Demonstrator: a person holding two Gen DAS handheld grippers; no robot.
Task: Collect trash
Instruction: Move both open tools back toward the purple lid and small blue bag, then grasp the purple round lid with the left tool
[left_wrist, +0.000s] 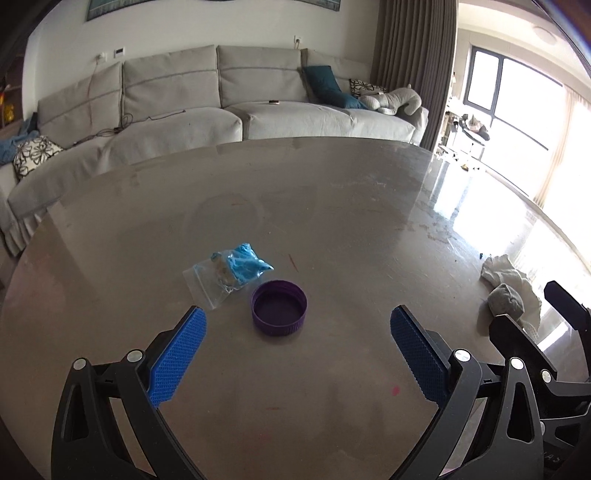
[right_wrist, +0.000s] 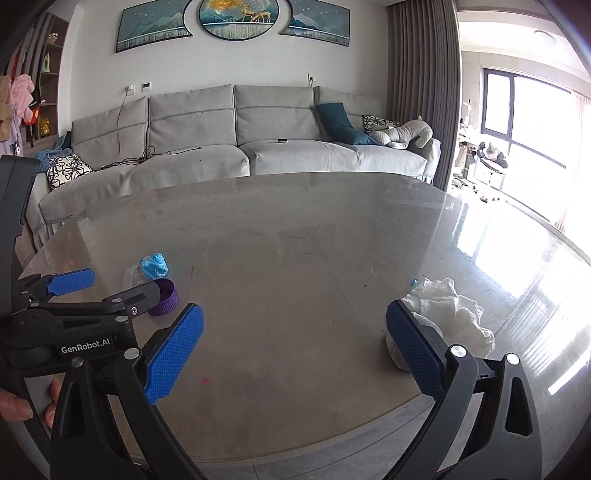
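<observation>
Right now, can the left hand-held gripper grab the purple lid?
Probably yes. The left hand-held gripper is open, the purple lid sits just ahead between its fingers, and only the plastic bag lies nearby, off to one side.

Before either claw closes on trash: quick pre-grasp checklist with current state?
1. Left claw open: ok, pads spread wide.
2. Left claw lined up on the cap: ok, the cap sits between the pads, just ahead.
3. Cap free of the bag: cannot tell, their edges look very close.
4. Right claw open: ok.
5. Right claw lined up on the tissue: not ok, the tissue lies beside the right pad, not between the pads.
6. Bin for the trash in view: not ok, none shows on the table.
</observation>
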